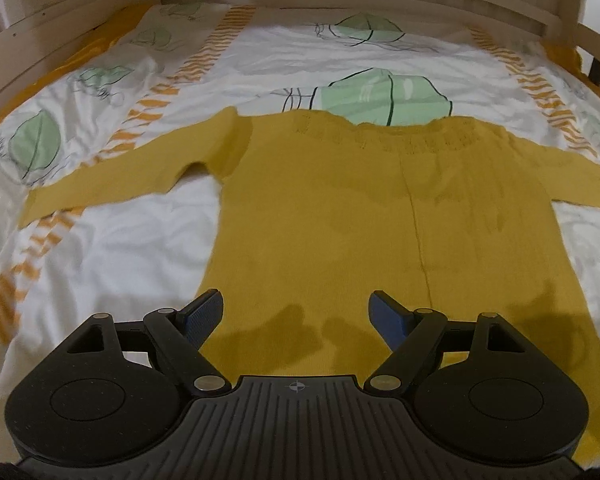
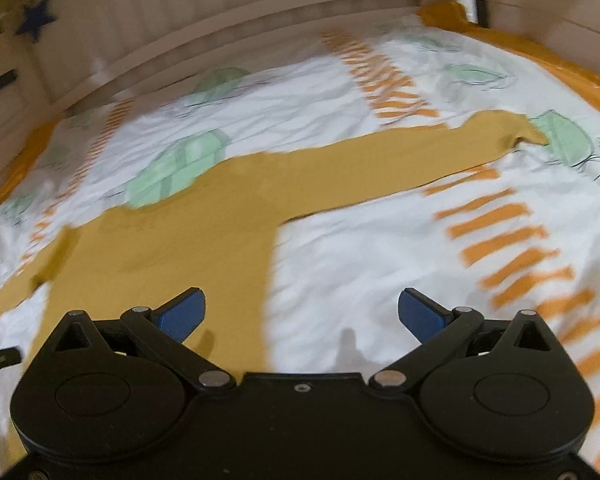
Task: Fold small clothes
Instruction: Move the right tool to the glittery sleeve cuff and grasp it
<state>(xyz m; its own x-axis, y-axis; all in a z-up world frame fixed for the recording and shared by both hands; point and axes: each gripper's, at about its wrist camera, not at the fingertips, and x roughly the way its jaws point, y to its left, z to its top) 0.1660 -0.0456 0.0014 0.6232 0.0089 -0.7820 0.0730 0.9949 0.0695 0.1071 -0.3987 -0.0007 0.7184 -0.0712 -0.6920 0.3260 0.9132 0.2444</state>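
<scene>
In the left wrist view the left tongs [image 1: 296,316] stand wide open and empty above the hem of the yellow sweater [image 1: 340,208], which stretches straight ahead, sleeves out to both sides.

In the right wrist view the right tongs [image 2: 300,314] are also wide open and empty; the right sleeve [image 2: 400,160] runs ahead and to the right, nearer to this hand.

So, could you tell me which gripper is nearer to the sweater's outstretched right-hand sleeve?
Right. The right gripper hangs open over the sweater's side edge, just below that sleeve. The left gripper is open over the lower body, with the sleeve off at the view's far edge.
</scene>
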